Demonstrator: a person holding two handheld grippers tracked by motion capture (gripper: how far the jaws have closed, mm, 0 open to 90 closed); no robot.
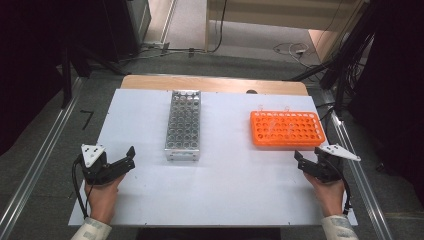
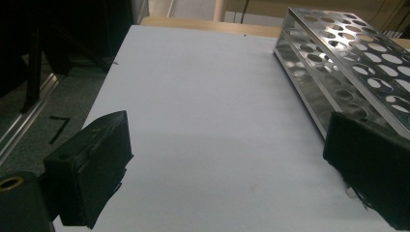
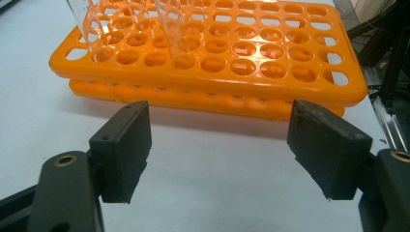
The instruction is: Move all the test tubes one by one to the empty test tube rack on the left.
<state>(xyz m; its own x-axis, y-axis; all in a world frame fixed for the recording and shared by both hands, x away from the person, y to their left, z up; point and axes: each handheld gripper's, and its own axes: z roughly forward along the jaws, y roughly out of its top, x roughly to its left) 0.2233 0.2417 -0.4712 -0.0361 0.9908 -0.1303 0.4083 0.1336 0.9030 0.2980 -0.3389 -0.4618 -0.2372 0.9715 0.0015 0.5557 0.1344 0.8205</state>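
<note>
Covering most of a wooden table, the white board (image 1: 225,190) carries everything here, and its far edge leaves a strip of bare wood showing. Largest on it is the metal test-tube rack (image 1: 183,125), standing lengthwise left of the middle, its short end toward the person and its far end close to the board's far edge; its holes look empty as far as can be told. In the left gripper view this rack (image 2: 348,67) runs along the right side, its near corner just behind the right-hand jaw. Next is the orange test-tube rack (image 1: 287,128), lying crosswise near the board's right edge, well apart from the metal one. Two clear test tubes (image 3: 176,29) stand upright in its far rows, toward its left half as the right gripper view shows it. The left gripper (image 1: 126,160) is held low near the board's left edge, near the metal rack's near end but not touching it, jaws spread wide with nothing between them. The right gripper (image 1: 300,159) sits at the board's right edge just in front of the orange rack's near right corner, its jaws likewise wide apart and empty, the rack's long near side (image 3: 208,96) facing them across a strip of bare board.
</note>
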